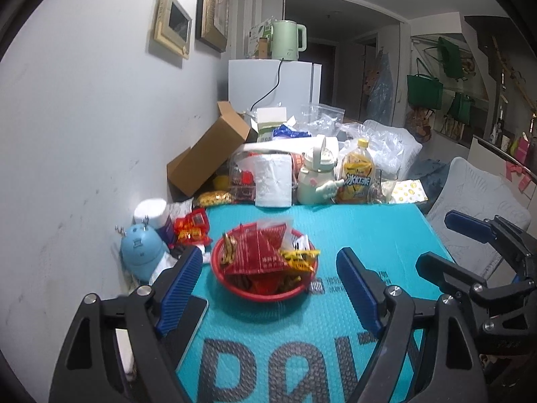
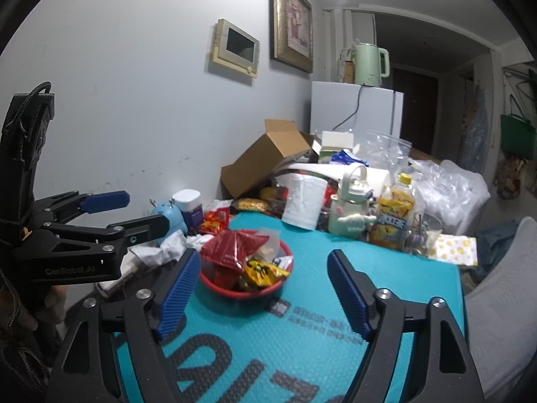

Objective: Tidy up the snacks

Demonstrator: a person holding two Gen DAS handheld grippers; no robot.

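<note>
A red bowl (image 1: 265,294) (image 2: 241,290) heaped with red and yellow snack packets (image 1: 258,248) (image 2: 231,245) sits on a teal mat (image 1: 369,228) (image 2: 386,268). More red snack packets (image 1: 191,228) (image 2: 216,220) lie loose at the mat's left edge. My left gripper (image 1: 268,253) (image 2: 147,211) is open, short of the bowl, with nothing between its blue pads. My right gripper (image 2: 265,257) (image 1: 434,240) is open too, beside the left one and to its right, and holds nothing.
Behind the mat stand a paper roll (image 1: 273,181), a cream bottle (image 1: 315,181), an iced tea bottle (image 1: 357,174) and a cardboard box (image 1: 208,158). A blue toy (image 1: 141,248) and a white jar (image 1: 151,213) sit by the wall. A phone (image 1: 188,315) lies at the left.
</note>
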